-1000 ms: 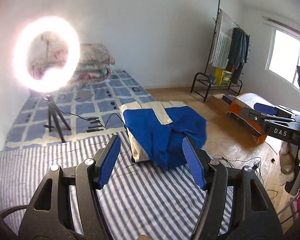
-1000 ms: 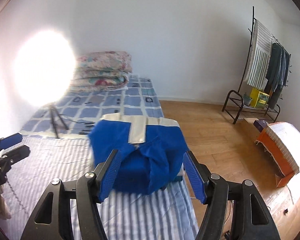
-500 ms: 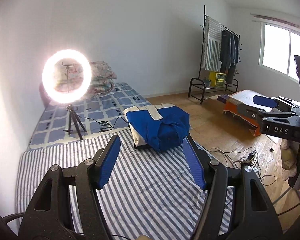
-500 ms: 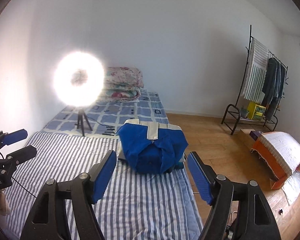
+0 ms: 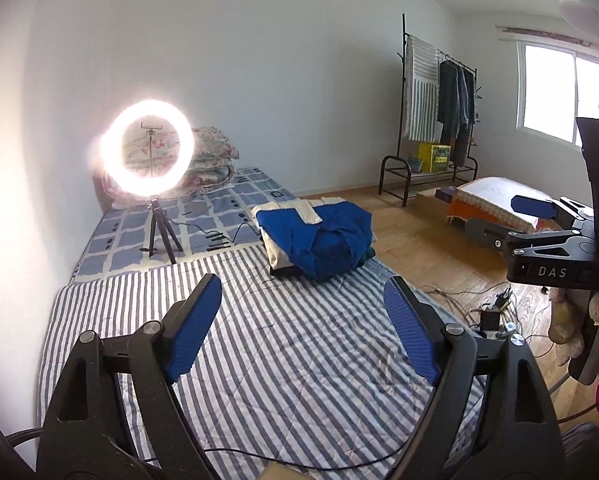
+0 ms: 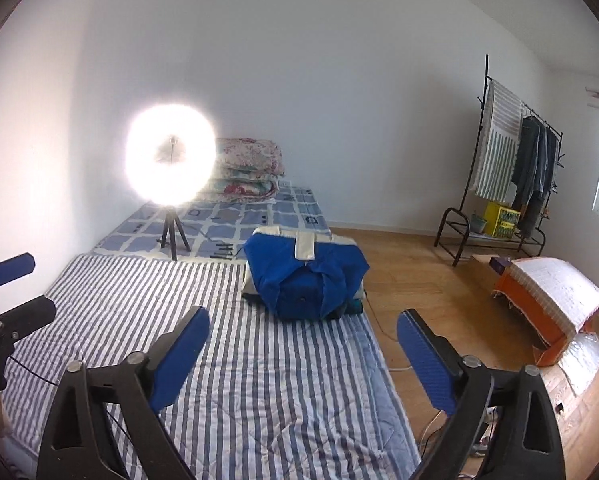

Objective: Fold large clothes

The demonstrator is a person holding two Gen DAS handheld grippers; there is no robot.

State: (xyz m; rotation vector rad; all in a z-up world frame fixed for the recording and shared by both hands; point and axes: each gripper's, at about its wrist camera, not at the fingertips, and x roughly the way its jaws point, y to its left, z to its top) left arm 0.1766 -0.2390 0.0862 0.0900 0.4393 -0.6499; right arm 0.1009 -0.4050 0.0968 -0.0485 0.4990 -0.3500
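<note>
A folded blue garment with cream trim (image 5: pixel 314 240) lies on top of a small pile at the far right edge of the striped mat (image 5: pixel 259 344); it also shows in the right wrist view (image 6: pixel 304 280). My left gripper (image 5: pixel 303 320) is open and empty, held well back above the mat. My right gripper (image 6: pixel 301 354) is open and empty, also well back from the garment. The right gripper (image 5: pixel 539 220) shows at the right of the left wrist view. The left gripper (image 6: pixel 11 284) shows at the left of the right wrist view.
A lit ring light on a tripod (image 5: pixel 147 160) stands on the blue checked mattress (image 5: pixel 203 216) behind the mat. Folded quilts (image 6: pixel 247 168) lie at the wall. A clothes rack (image 6: pixel 507 172), an orange covered box (image 6: pixel 547 304) and cables (image 5: pixel 495 308) are on the wooden floor at right.
Both grippers have drawn back and up from the blue garment, which now lies farther off and smaller in both views. Both stayed open.
</note>
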